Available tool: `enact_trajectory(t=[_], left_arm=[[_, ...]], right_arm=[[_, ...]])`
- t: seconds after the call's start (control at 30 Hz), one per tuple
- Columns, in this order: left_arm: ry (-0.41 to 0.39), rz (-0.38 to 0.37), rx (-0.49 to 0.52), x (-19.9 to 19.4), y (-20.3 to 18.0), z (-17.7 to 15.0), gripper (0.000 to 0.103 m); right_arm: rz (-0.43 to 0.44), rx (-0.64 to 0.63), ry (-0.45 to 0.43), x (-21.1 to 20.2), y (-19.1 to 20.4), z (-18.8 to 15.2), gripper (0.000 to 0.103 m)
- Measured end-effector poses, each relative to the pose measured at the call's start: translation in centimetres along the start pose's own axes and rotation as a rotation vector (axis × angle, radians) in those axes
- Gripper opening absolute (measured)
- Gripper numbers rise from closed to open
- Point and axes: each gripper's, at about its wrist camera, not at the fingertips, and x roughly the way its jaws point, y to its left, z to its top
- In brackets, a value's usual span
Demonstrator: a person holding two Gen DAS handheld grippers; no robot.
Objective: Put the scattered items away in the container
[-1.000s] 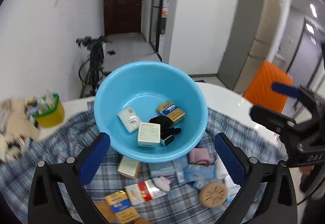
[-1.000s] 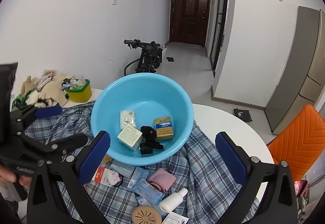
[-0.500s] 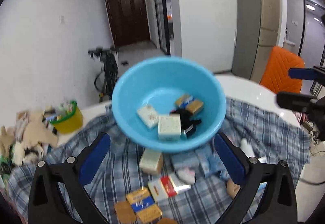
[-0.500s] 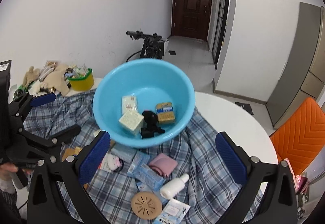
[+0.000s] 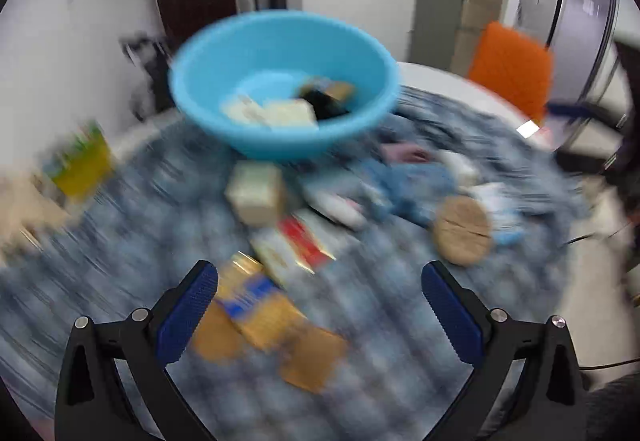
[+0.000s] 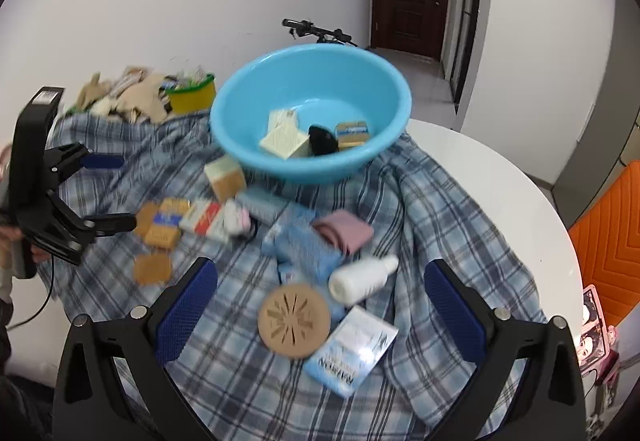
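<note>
A light blue basin (image 6: 310,109) stands on a plaid cloth (image 6: 420,209) and holds several small boxes and a black item. Scattered in front of it lie a cream box (image 6: 224,173), a red-and-white pack (image 6: 202,217), blue packets (image 6: 304,245), a pink cloth (image 6: 344,231), a white bottle (image 6: 362,277) and a round tan disc (image 6: 294,315). My right gripper (image 6: 320,311) is open and empty above the disc. My left gripper (image 5: 320,315) is open and empty over yellow-blue packs (image 5: 256,305); its view is blurred. It also shows in the right wrist view (image 6: 102,191), at the left.
The cloth covers a round white table (image 6: 500,177). A yellow-green tub (image 6: 192,97) and a heap of beige items (image 6: 128,93) sit at the far left. An orange chair (image 6: 608,225) stands right of the table. A bicycle (image 6: 316,29) leans behind the basin.
Both grippers have pulled back and tilted down from the basin toward the scattered items. The left one is moving fast and blurs its view. Both stay open.
</note>
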Motion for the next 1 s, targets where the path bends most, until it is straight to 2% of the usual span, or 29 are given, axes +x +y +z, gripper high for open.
enact_trajectory(t=[0.03,0.07,0.2,0.27,0.33,0.47,0.67,0.83,0.93,1.0], left_arm=[[-0.015,-0.033,-0.027,0.0,0.0,-1.1,0.103],[-0.033,-0.033,-0.045,0.1,-0.2,-2.1,0.103],[-0.066,0.059,-0.056,1.5,-1.5,-4.6,0.103],[-0.047,0.057,-0.043,2.2,-2.0,-5.2,0.103],[-0.001,0.033,-0.021,3.0,-2.7,-5.4,0.103],[-0.004,0.048,0.008,3.1,-3.7,-5.4,0.103],[-0.043,0.103,-0.010,3.2,-4.1,-4.4,0.103],[-0.062,0.037,-0.047,2.9,-4.9,-3.8,0.103],[-0.054,0.027,-0.052,4.2,-6.0,-3.1,0.103],[-0.028,0.018,-0.053,5.4,-6.9,-2.8,0.103]], right_arm=[[0.000,-0.006,-0.009,-0.1,0.4,-1.0,0.103],[0.003,-0.005,-0.016,-0.2,0.8,-1.8,0.103],[0.005,-0.004,-0.069,-0.5,2.2,-4.8,0.103],[-0.012,-0.046,-0.062,-0.3,2.9,-5.8,0.103],[-0.016,-0.095,-0.015,-0.2,3.4,-6.4,0.103],[-0.006,-0.119,0.049,-1.2,3.3,-6.8,0.103],[-0.032,-0.016,0.021,-2.3,1.8,-6.2,0.103],[-0.001,0.028,0.055,-2.5,1.3,-5.7,0.103],[-0.029,0.041,0.025,-1.4,1.0,-5.6,0.103],[-0.045,0.004,0.017,-0.3,1.3,-5.8,0.103]])
